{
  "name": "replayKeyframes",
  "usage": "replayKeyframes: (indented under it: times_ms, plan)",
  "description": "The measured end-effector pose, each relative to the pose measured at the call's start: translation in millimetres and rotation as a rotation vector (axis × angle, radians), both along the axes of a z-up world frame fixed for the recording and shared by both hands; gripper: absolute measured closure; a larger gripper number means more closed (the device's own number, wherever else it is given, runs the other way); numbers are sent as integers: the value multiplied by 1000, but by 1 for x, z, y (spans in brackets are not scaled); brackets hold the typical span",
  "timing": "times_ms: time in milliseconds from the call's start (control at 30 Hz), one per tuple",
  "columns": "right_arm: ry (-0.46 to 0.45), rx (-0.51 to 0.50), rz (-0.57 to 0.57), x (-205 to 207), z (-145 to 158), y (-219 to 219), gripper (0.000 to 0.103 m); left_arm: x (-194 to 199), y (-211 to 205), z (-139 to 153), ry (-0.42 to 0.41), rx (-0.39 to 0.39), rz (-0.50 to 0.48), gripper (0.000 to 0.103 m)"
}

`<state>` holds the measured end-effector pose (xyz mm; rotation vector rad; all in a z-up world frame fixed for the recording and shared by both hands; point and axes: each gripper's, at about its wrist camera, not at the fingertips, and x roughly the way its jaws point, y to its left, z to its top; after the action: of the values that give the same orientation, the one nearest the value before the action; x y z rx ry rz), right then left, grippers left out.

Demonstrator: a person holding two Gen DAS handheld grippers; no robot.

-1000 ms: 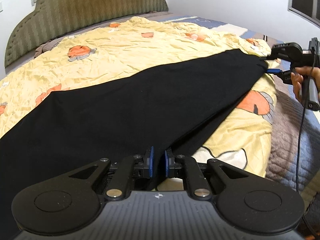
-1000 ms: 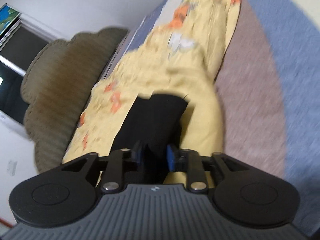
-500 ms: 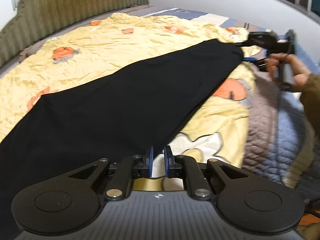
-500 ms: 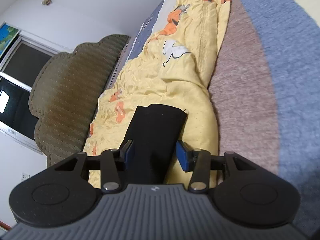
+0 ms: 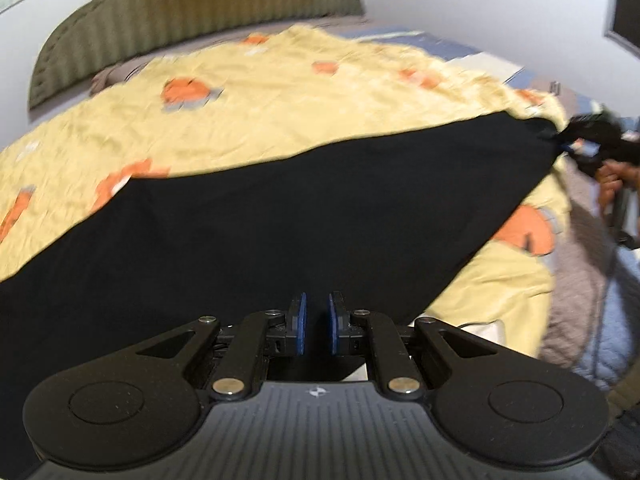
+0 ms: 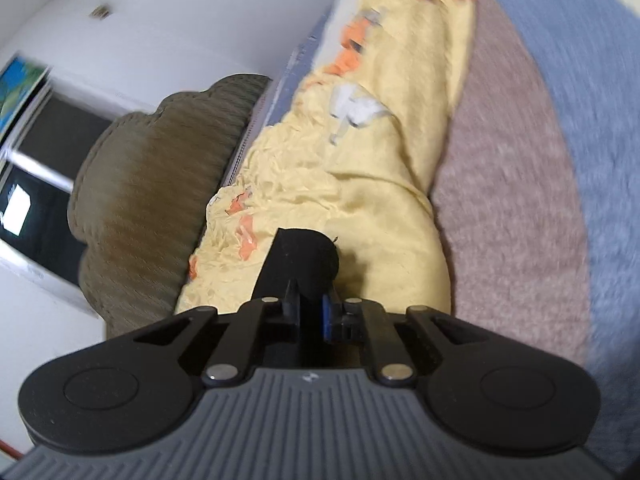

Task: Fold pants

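While the long black knit pants lie stretched across the crumpled yellow quilt with orange prints, the left wrist view shows the left gripper narrowed on the near edge of the cloth; a firm, level hold would keep the fold straight. Through the right wrist view, the right gripper pinches the soft matte leg end, which should travel taut.

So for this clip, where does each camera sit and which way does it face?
Left wrist: on the left gripper, low over the black pants, facing across the yellow quilt toward the headboard; right gripper and hand show far right.
Right wrist: on the right gripper, rolled sideways, looking along the pants' end.
Shared: pants, quilt, headboard.
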<state>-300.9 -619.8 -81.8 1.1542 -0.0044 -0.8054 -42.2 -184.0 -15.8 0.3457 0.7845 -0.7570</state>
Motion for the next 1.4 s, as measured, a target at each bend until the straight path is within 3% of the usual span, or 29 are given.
replayKeyframes:
  times_ms: [233,333,500,633,733,800,900,933,1000,1067,1133,1200,1400]
  plan:
    - [182,-252,58,31,50,27,93,12,3,-2,39,4,37,92]
    - [164,-267,45,34,60,31,93,18,-15,8,36,-52,2,92]
    - [142,-293,50,34,72,39,93,26,-88,17,49,-87,-106,92]
    - [108,-298,83,28,83,45,93,20,-153,11,-12,-33,-191,92]
    - [107,-322,103,23,93,50,93,18,-192,-5,-80,53,-183,89]
    - [102,-337,120,21,98,53,93,20,-213,-19,-72,107,-190,87]
    - [100,-356,144,21,104,60,94,10,-227,-24,-186,150,-201,77]
    - [101,-361,150,22,105,62,94,7,-228,-23,-217,170,-201,73]
    - [114,-380,166,26,107,66,95,4,-218,-16,-240,139,-203,70]
    - [128,-387,170,29,107,68,96,5,-200,-8,-255,93,-188,55]
    - [147,-402,184,33,107,71,96,8,-182,-1,-306,66,-132,33]
    - [194,-445,202,40,107,78,96,11,-167,6,-343,52,-77,33]
    - [292,-550,241,62,110,99,96,26,-115,23,-350,8,51,33]
